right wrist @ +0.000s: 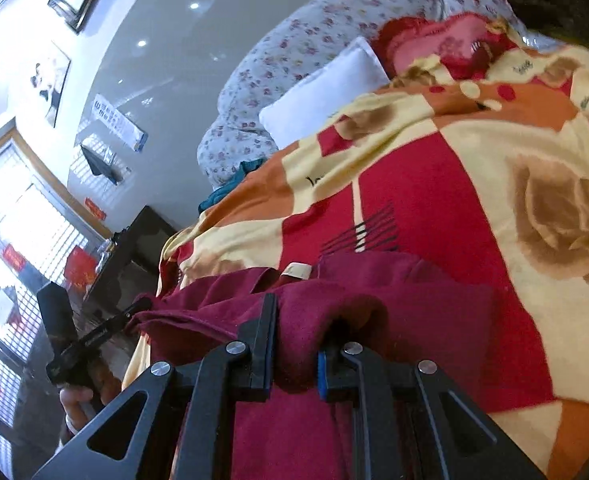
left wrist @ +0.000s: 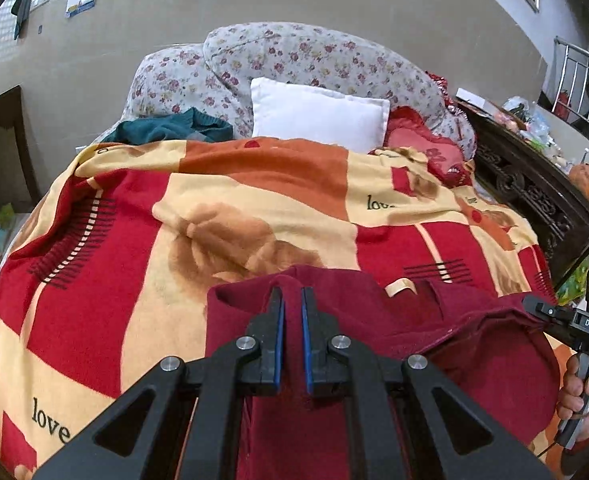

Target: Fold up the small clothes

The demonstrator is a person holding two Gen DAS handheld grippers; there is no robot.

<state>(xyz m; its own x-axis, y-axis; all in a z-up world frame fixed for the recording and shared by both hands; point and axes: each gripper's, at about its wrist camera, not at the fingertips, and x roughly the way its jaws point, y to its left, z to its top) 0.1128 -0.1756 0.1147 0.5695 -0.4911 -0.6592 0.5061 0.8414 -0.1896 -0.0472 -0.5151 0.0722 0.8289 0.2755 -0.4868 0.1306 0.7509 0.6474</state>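
A dark red fleece garment [left wrist: 374, 320] lies at the near edge of the bed, partly lifted. My left gripper [left wrist: 292, 304] is shut on a raised fold of it, with the cloth pinched between the blue pads. At the right edge of the left wrist view, my right gripper [left wrist: 532, 306] holds another edge of the same garment, and a hand [left wrist: 578, 392] grips its handle. In the right wrist view the garment [right wrist: 394, 300] bunches thickly between the fingers of my right gripper [right wrist: 296, 332], hiding one fingertip. My left gripper [right wrist: 140, 306] pinches the garment's far left corner.
A red, cream and orange blanket [left wrist: 134, 260] covers the bed. At its head lie a white pillow [left wrist: 318, 112], a floral quilt [left wrist: 294, 52], a teal garment [left wrist: 166, 128] and a red cushion [left wrist: 414, 136]. Dark carved wooden furniture [left wrist: 534, 192] borders the right side.
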